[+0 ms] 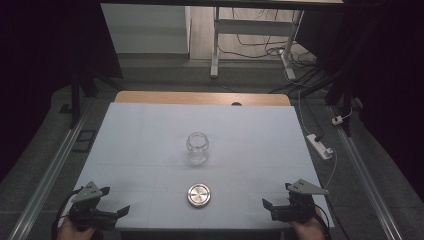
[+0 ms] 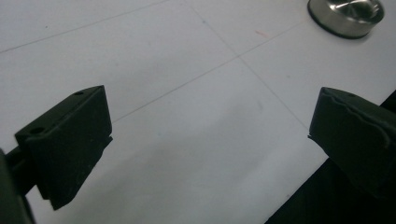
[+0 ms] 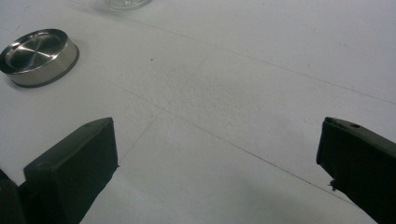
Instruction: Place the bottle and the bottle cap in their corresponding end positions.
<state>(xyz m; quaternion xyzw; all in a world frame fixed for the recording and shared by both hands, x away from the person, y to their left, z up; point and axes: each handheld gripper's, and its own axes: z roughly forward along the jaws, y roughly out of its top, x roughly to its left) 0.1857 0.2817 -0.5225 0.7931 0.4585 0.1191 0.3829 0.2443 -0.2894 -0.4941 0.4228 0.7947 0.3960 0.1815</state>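
A clear glass jar [image 1: 197, 148] stands upright and lidless at the middle of the white table [image 1: 150, 130]. Its round metal lid [image 1: 199, 195] lies flat on the table in front of it, nearer to me. The lid [image 2: 346, 16] sits at the top right of the left gripper view, and the lid [image 3: 38, 56] lies at the upper left of the right gripper view, with the jar's base [image 3: 125, 4] at the top edge. My left gripper [image 1: 115, 202] rests open at the front left corner. At the front right corner, my right gripper [image 1: 276, 200] is open too. Both are empty.
The table's wooden far edge [image 1: 200, 98] has a small hole. A white power strip [image 1: 320, 146] with cables lies off the table's right side. A desk frame [image 1: 250, 40] and cables stand on the floor beyond. Metal rails run along both sides.
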